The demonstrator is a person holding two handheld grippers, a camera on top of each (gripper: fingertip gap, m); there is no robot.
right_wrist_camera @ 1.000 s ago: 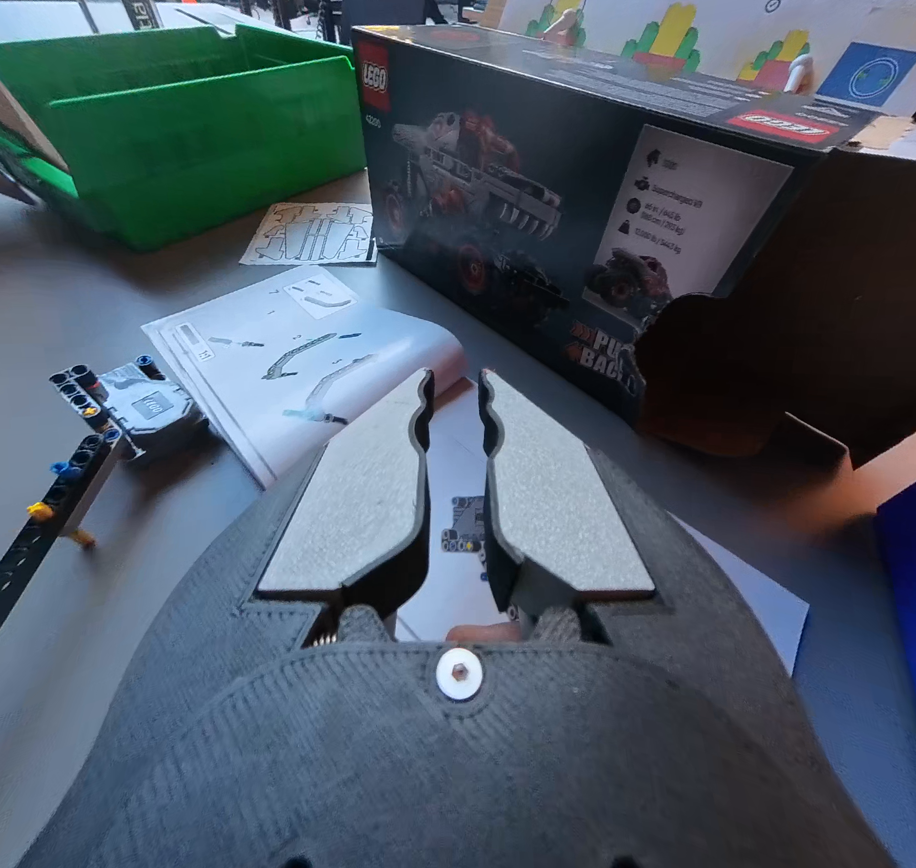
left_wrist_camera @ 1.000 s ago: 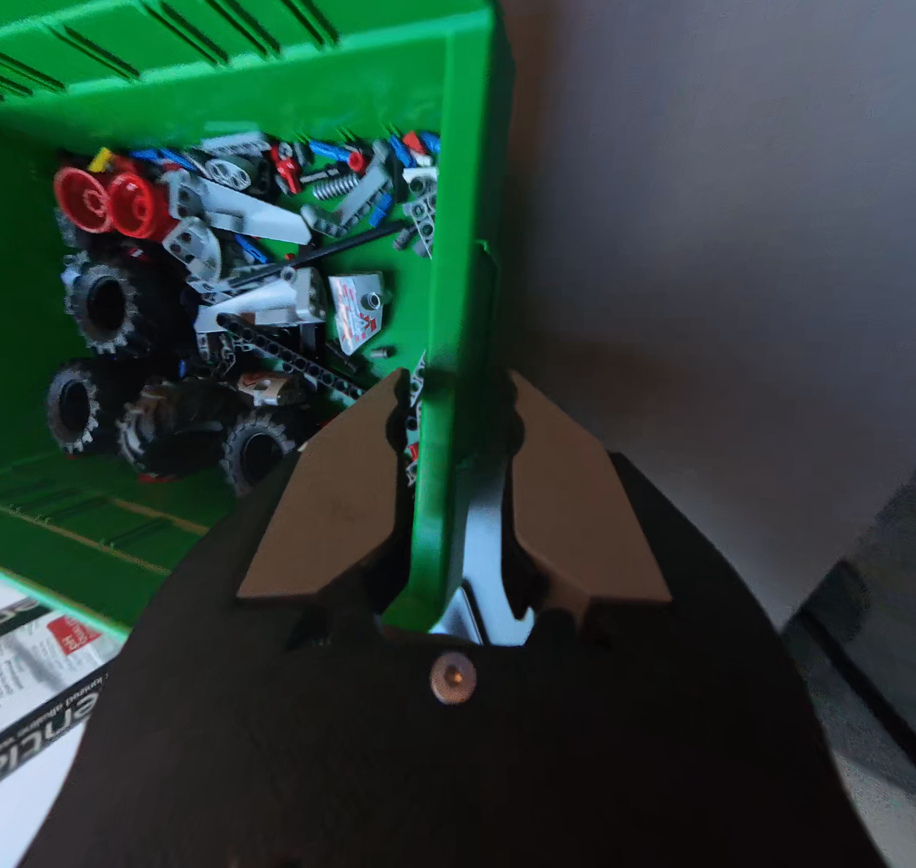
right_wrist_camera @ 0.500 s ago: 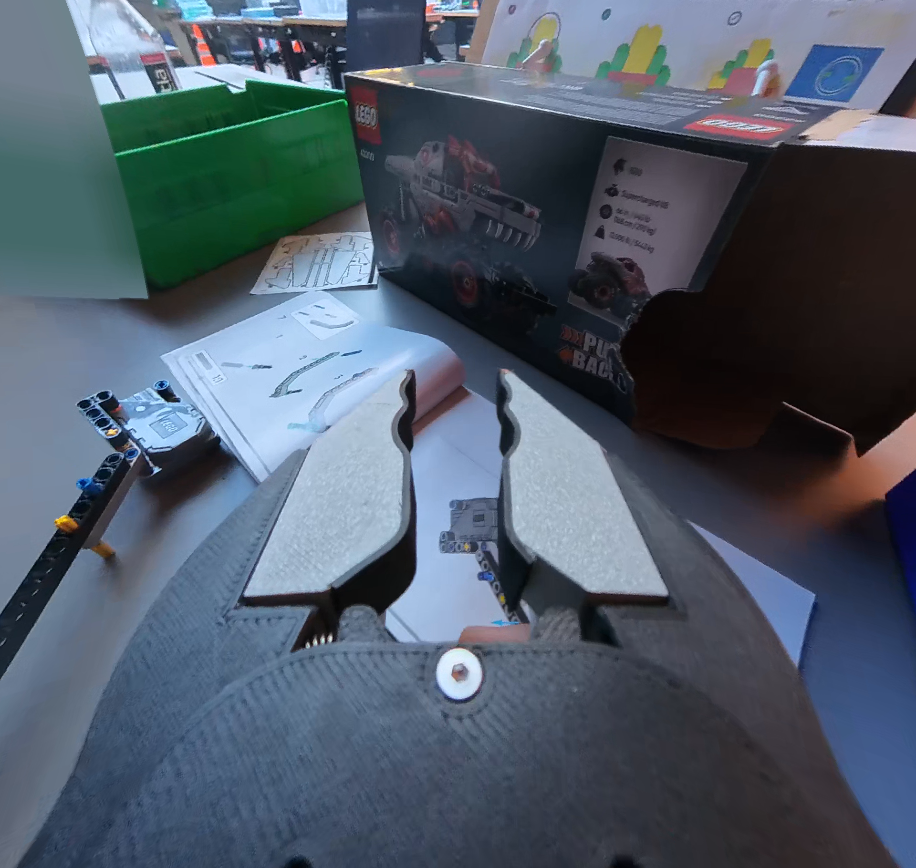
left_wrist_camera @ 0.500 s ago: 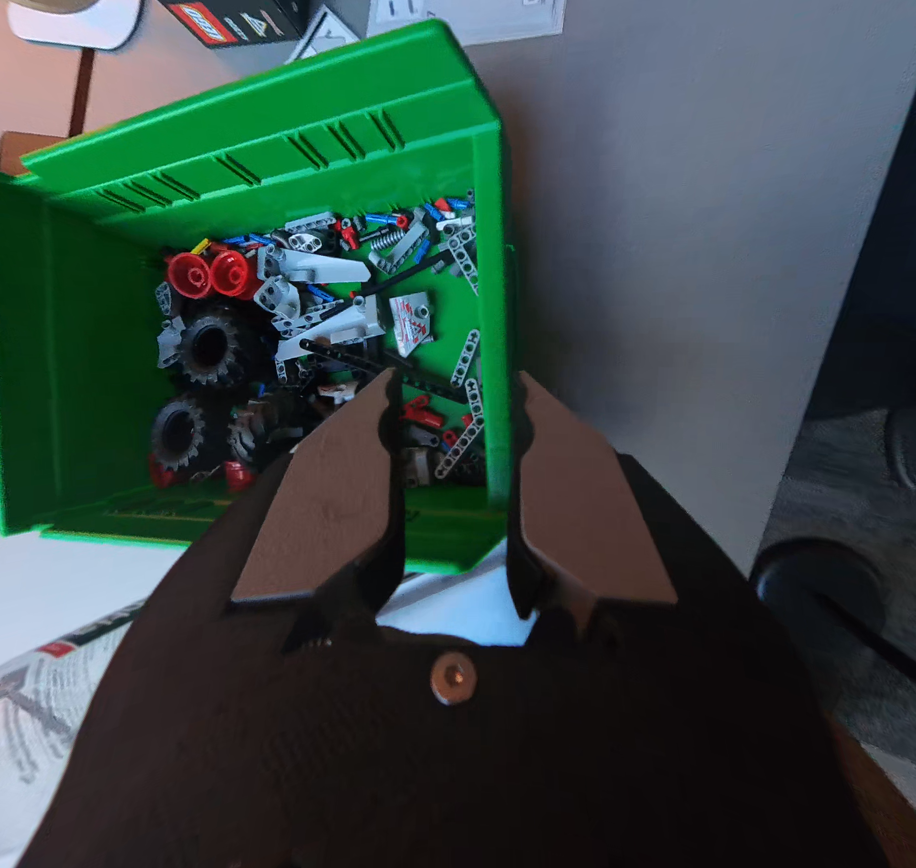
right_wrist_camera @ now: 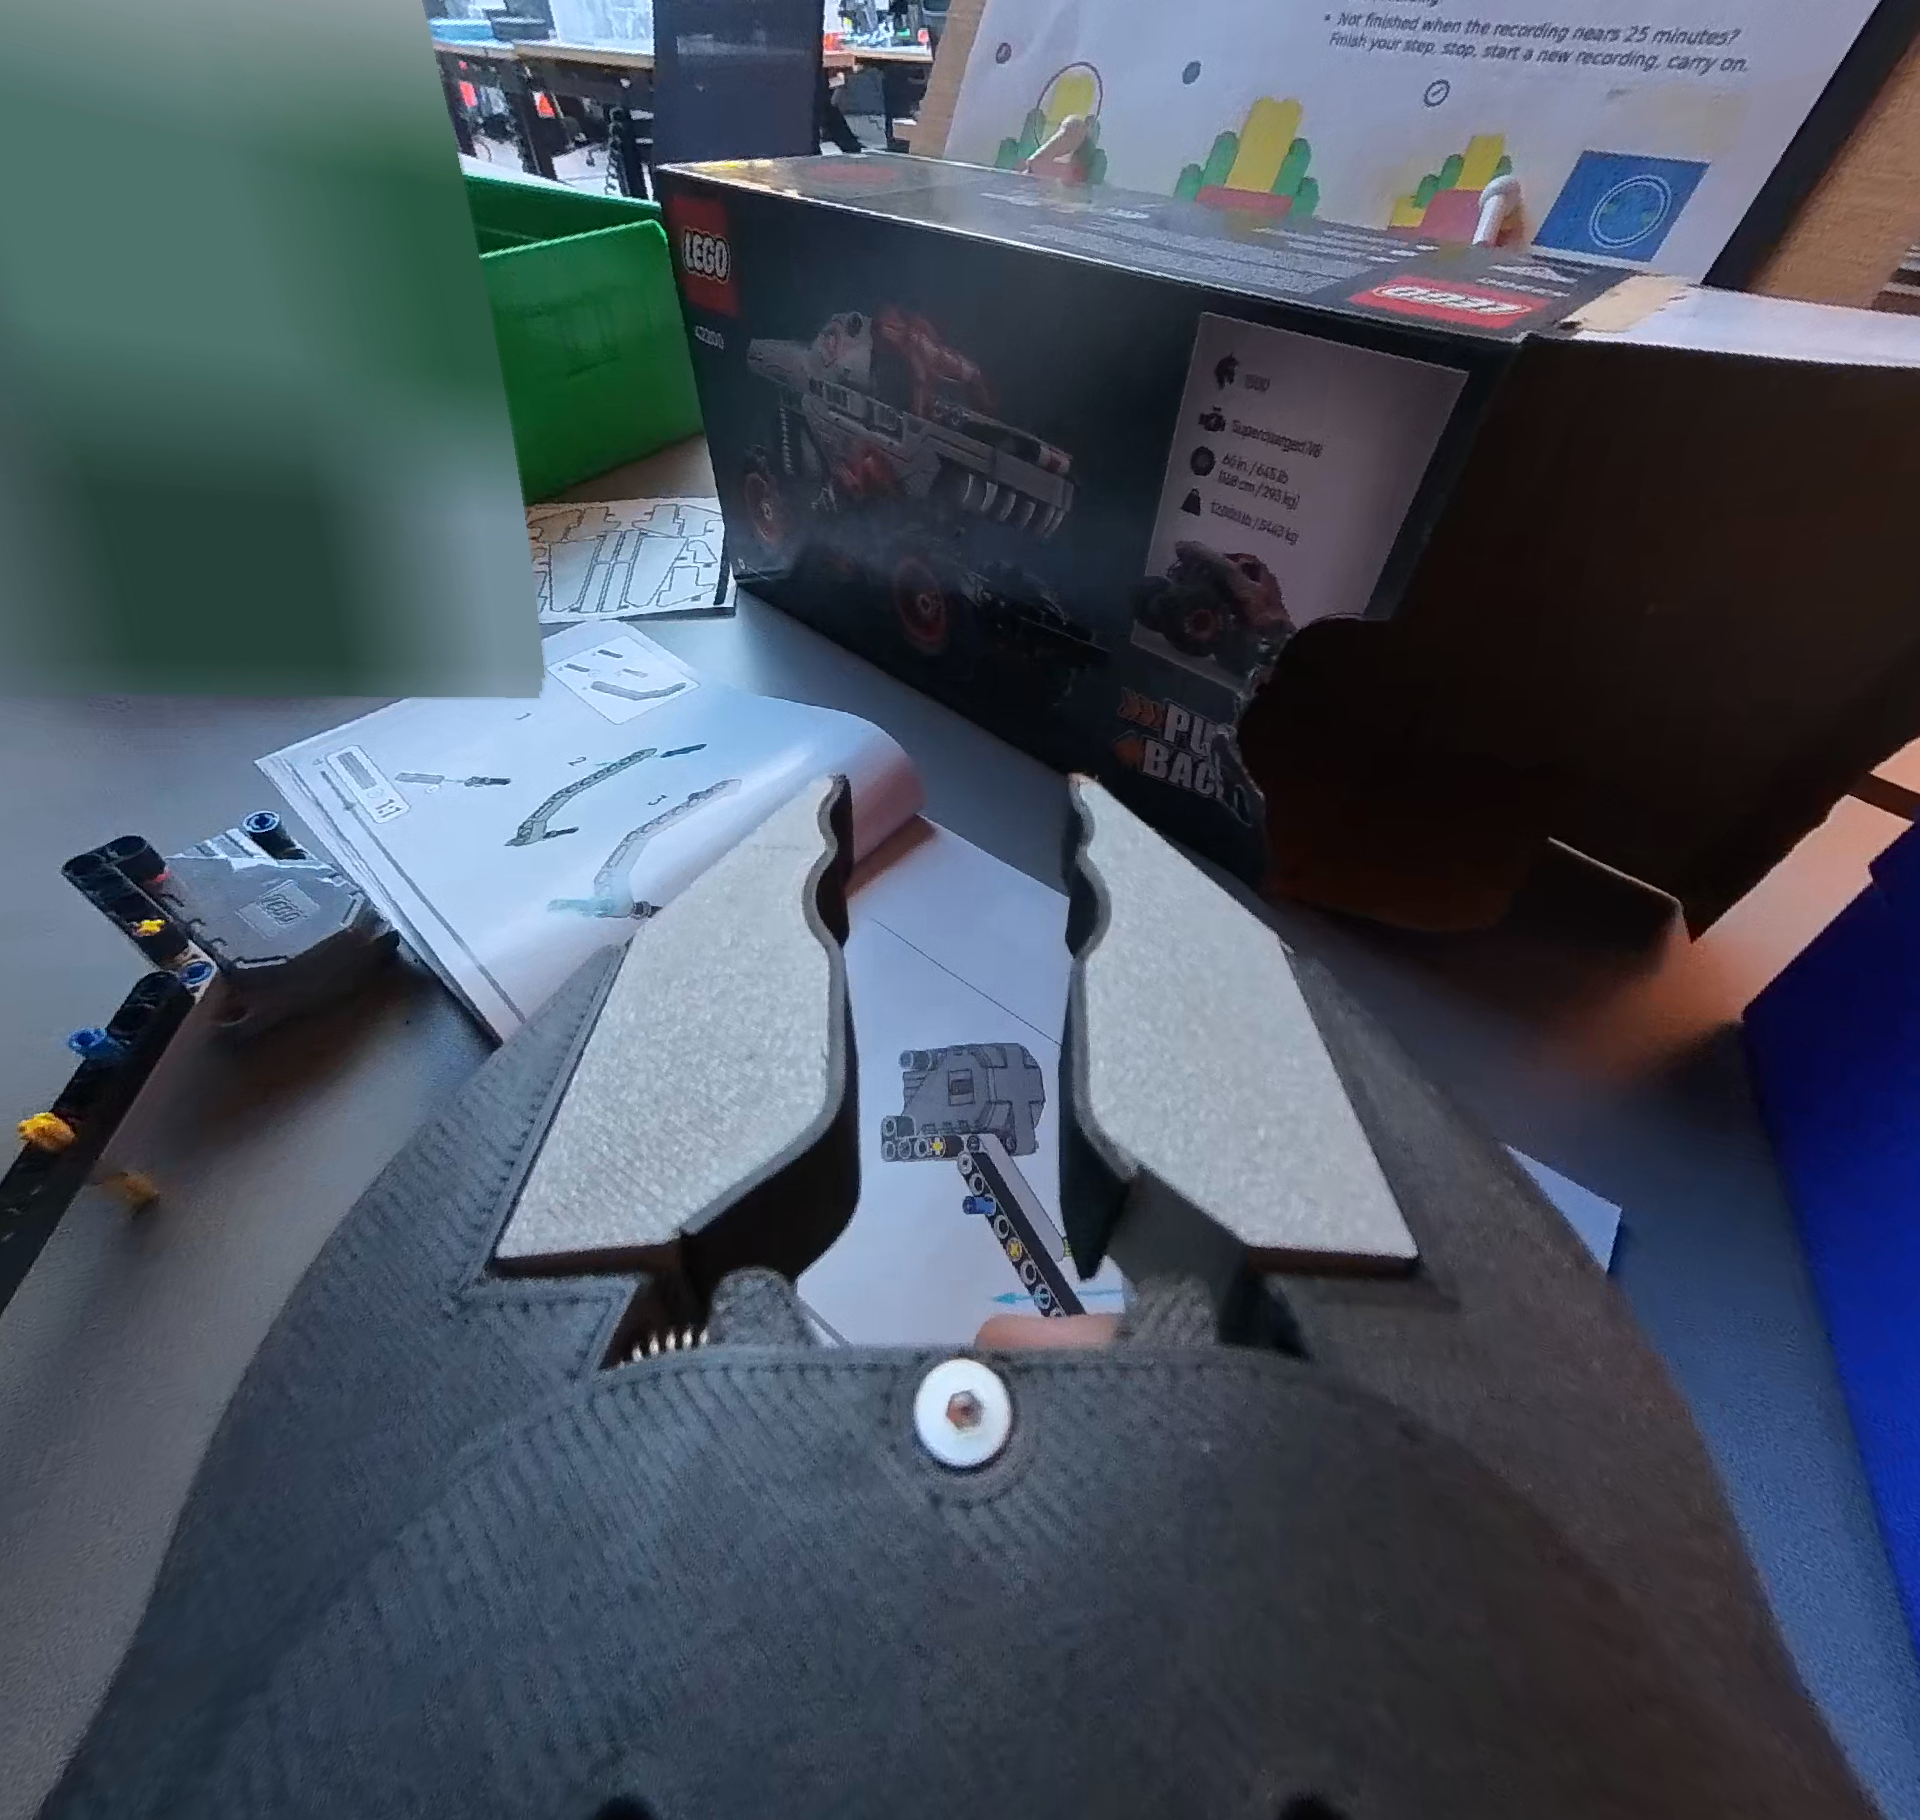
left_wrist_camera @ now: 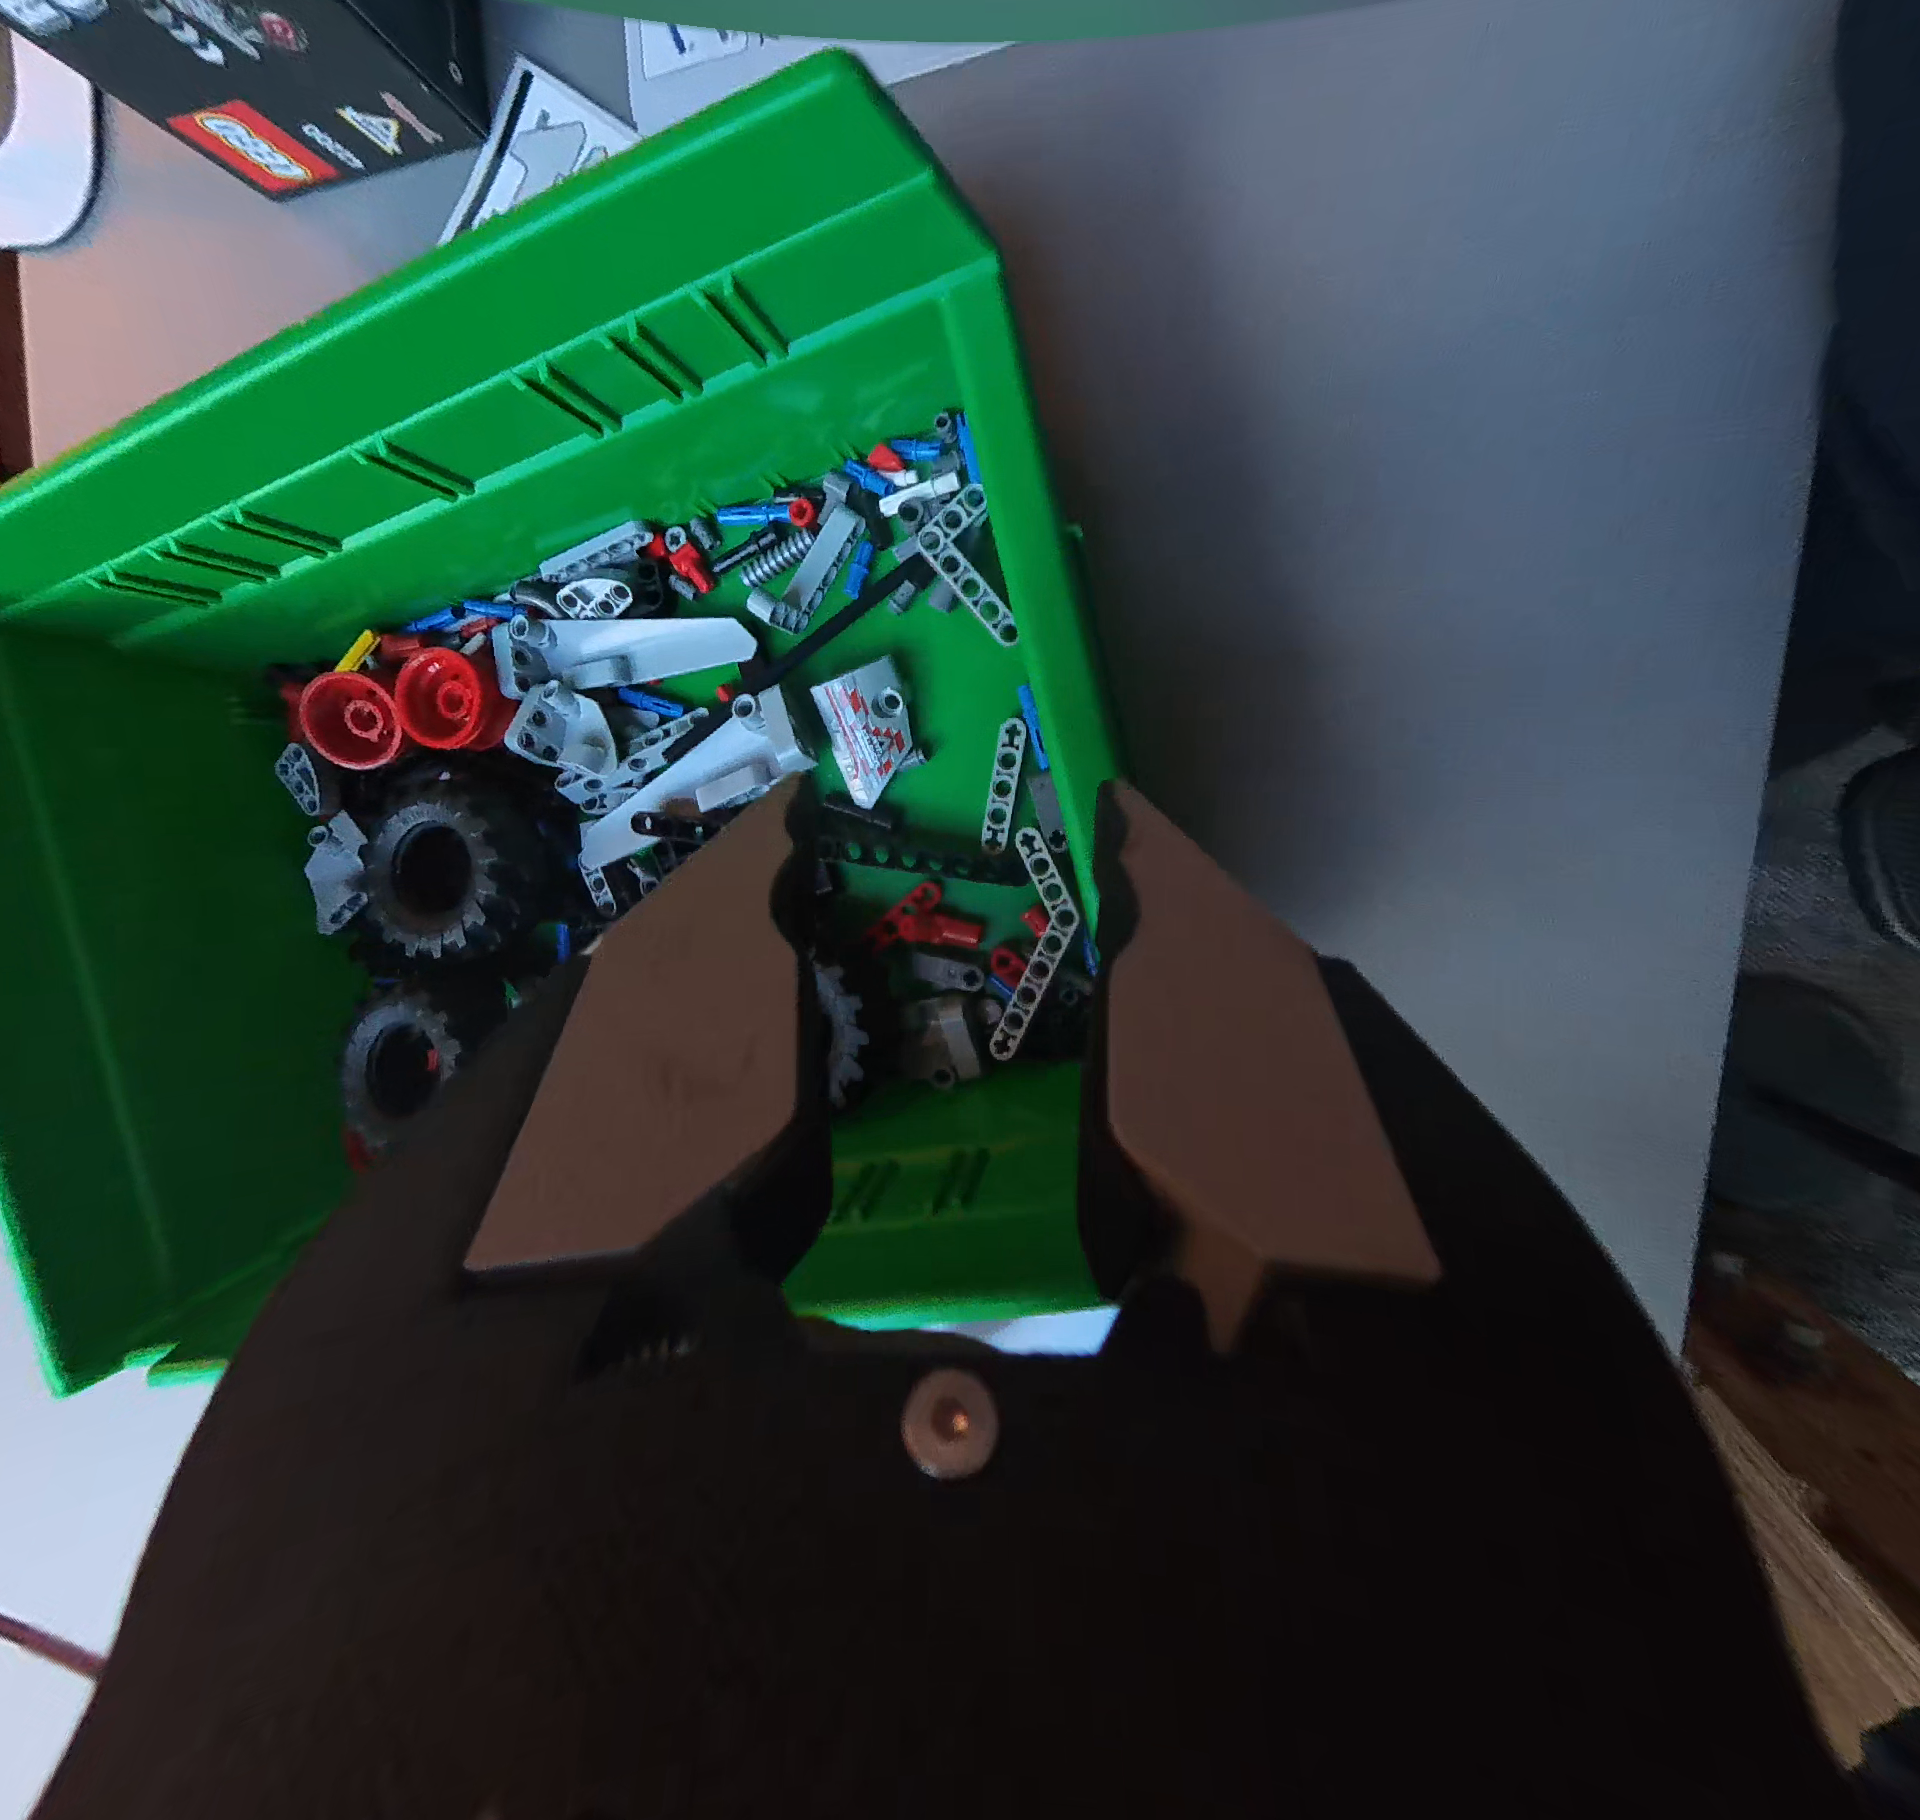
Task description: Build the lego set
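Note:
A green bin (left_wrist_camera: 623, 316) holds several loose lego pieces: black tyres (left_wrist_camera: 436, 866), red hubs (left_wrist_camera: 400, 716), grey beams (left_wrist_camera: 966, 565) and small pins. My left gripper (left_wrist_camera: 951, 804) hangs open and empty above the bin's near right corner. In the right wrist view my right gripper (right_wrist_camera: 956, 814) is open and empty above the open instruction booklet (right_wrist_camera: 582, 794). A part-built grey and black assembly (right_wrist_camera: 239, 913) with a black beam (right_wrist_camera: 62, 1126) lies on the table left of the booklet. The green bin (right_wrist_camera: 592, 347) shows at the back left.
The dark lego set box (right_wrist_camera: 1091, 440) stands behind the booklet, with a sticker sheet (right_wrist_camera: 623, 560) beside it. A printed poster (right_wrist_camera: 1403, 35) stands behind the box. A blue object (right_wrist_camera: 1849, 1095) is at the right. The table edge (left_wrist_camera: 1745, 939) runs right of the bin. The left gripper's tips are roughly 45 cm from the right gripper's.
My left gripper let go of the bin's wall, opened and pulled back above the bin. My right gripper opened wider and rose slightly over the booklet.

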